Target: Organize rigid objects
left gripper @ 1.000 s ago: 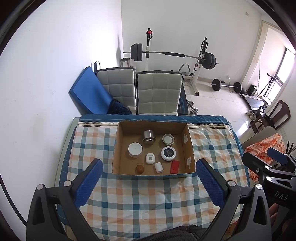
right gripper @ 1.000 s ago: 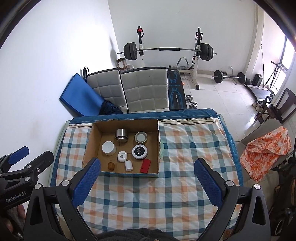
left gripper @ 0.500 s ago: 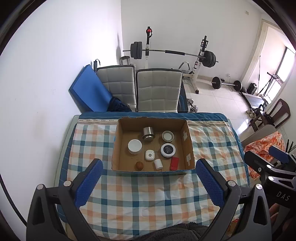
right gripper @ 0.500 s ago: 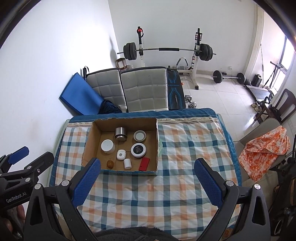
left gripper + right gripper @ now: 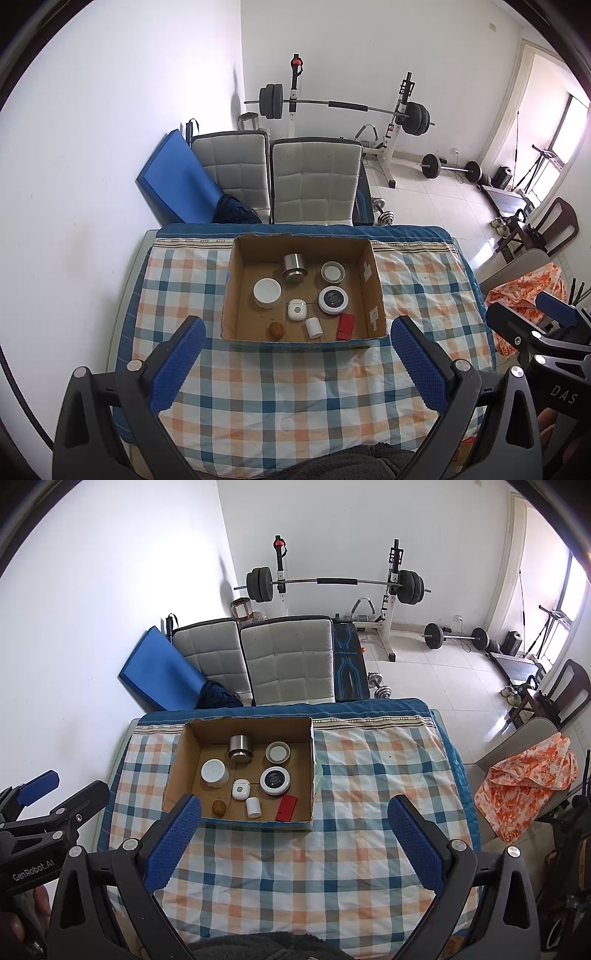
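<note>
Checked cloth [image 5: 295,387] | cardboard box [image 5: 236,273]: steel cup [image 5: 294,266], red block [image 5: 345,326]

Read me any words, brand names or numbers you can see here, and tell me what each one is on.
"GenRobot.AI": on the left gripper body, seen from the right wrist.
"DAS": on the right gripper body, rest cut off.
Lettering on the weight bench pad: too blurred.
Print on the black-topped round tin: too small.

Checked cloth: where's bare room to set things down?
Free: checked cloth right of the cardboard box, the strip between the box and both open grippers, and a narrower strip left of the box. Crowded: the box floor, especially its near-right half.
</note>
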Motion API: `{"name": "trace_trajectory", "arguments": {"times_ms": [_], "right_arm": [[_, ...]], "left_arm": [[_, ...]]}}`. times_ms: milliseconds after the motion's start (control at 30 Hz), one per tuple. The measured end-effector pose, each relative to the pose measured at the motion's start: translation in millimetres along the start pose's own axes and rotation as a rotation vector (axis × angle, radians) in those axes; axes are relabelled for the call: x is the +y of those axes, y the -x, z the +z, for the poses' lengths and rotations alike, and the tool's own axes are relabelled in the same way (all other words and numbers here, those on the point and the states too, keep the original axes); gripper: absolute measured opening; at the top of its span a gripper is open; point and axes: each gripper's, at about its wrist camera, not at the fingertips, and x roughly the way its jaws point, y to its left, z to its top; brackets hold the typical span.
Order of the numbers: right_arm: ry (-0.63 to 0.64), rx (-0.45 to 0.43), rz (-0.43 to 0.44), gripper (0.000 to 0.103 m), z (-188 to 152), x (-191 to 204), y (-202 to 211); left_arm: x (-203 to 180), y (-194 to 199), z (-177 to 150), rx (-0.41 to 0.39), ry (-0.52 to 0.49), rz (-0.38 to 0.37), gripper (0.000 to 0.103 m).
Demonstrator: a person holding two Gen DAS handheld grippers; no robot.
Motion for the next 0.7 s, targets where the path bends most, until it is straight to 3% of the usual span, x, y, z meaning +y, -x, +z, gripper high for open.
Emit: {"name": "trace_trajectory", "arguments": {"times_ms": [700], "right_arm": [[-0.01,-0.007,-0.003,0.103,5.4,-2.5,0.6]], "left_arm": [[-5.2,-0.1,-1.3,-0.006,0.0,0.008,0.103]]}}
